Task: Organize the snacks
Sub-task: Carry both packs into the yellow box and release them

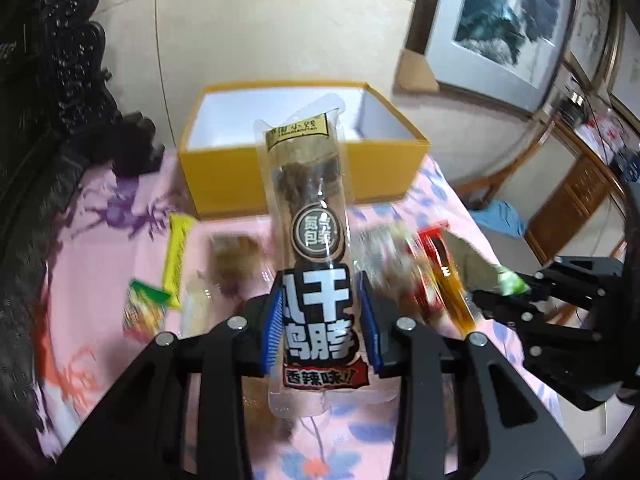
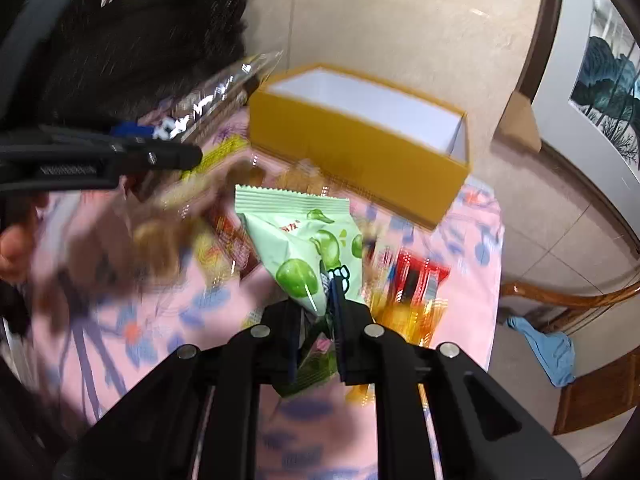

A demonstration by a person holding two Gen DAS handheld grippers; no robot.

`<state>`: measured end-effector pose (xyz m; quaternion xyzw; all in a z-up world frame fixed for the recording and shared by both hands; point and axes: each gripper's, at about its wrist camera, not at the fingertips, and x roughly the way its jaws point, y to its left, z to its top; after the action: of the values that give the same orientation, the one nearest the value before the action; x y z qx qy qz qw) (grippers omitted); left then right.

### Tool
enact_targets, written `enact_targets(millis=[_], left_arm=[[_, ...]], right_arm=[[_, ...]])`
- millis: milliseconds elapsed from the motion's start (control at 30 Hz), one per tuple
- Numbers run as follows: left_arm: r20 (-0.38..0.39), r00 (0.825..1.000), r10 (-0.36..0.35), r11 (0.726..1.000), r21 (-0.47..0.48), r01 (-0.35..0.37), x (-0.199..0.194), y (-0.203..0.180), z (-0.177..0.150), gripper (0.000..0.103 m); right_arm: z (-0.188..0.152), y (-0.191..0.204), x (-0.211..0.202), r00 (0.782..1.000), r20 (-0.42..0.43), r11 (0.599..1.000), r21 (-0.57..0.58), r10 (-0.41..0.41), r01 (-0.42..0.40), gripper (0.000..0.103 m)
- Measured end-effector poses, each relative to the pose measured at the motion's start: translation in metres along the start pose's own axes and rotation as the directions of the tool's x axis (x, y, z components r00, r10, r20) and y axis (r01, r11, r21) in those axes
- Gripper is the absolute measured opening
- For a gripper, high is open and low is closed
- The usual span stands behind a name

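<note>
- The left gripper is clamped on a long clear pouch, its blue pads pressing the printed lower part; the pouch stands up ahead of the fingers, its top overlapping the view of the box
- The right gripper is pinched tight on the corner of a pale green pack, which juts up and forward from the fingers
- Step in hand, as I judge it: both snacks are picked and held clear of the cloth, on the way to the box; neither is dropped in yet
- Just below and ahead of both grippers lie loose snacks: a yellow bar and a small green packet to the left, red and orange packs between the two grippers; these are blurred, so their count is unclear
- Beyond them, straight ahead of the left gripper and ahead-left of the right, sits the yellow box, open-topped, its white inside looking empty where visible
- Next move likely calls for carrying each snack over the near wall, high enough that the hanging ends clear the rim, then opening the fingers
- The grippers are near each other, so going in one at a time seems safer
- The box sits by the far edge of the cloth, with floor beyond; dark carved furniture crowds the left, while the right side is open floor
</note>
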<state>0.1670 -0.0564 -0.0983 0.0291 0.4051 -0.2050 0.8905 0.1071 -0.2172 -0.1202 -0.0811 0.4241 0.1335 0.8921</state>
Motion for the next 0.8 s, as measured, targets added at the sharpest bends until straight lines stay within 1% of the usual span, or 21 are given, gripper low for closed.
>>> enact_targets(millis=[100,233,367,467,533,633,700,800], left_arm=[[0.007,0.999,0.034,0.999,-0.006,-0.033,0.015,0.009,0.029,0.035],[0.014,0.999,0.045,0.998,-0.033,-0.044,0.034,0.020,0.069,0.035],[0.027,0.996,0.082,0.996,-0.031,-0.081,0.057,0.027,0.106,0.035],[0.020,0.995,0.102,0.994,-0.033,-0.101,0.078,0.033,0.130,0.035],[0.007,0.994,0.105,0.993,-0.051,-0.105,0.093,0.040,0.147,0.035],[-0.015,0.993,0.120,0.991,-0.066,-0.120,0.112,0.049,0.164,0.035],[-0.029,0.991,0.128,0.989,-0.066,-0.130,0.127,0.054,0.173,0.035],[-0.059,0.989,0.136,0.988,-0.066,-0.140,0.143,0.059,0.178,0.035]], right_arm=[[0.030,-0.015,0.006,0.999,0.053,0.999,0.052,0.008,-0.011,0.014],[0.081,-0.039,0.024,0.993,0.119,0.993,0.120,0.001,-0.015,0.014],[0.125,-0.061,0.044,0.988,0.152,0.984,0.175,-0.019,-0.008,0.014],[0.154,-0.074,0.062,0.988,0.154,0.981,0.194,-0.028,-0.003,0.014],[0.172,-0.084,0.077,0.989,0.142,0.977,0.215,-0.029,-0.003,0.014],[0.190,-0.093,0.096,0.992,0.118,0.970,0.242,-0.037,0.008,0.014],[0.197,-0.100,0.109,0.995,0.097,0.963,0.269,-0.034,0.007,0.014],[0.202,-0.108,0.123,0.997,0.067,0.952,0.306,-0.030,0.008,0.014]])
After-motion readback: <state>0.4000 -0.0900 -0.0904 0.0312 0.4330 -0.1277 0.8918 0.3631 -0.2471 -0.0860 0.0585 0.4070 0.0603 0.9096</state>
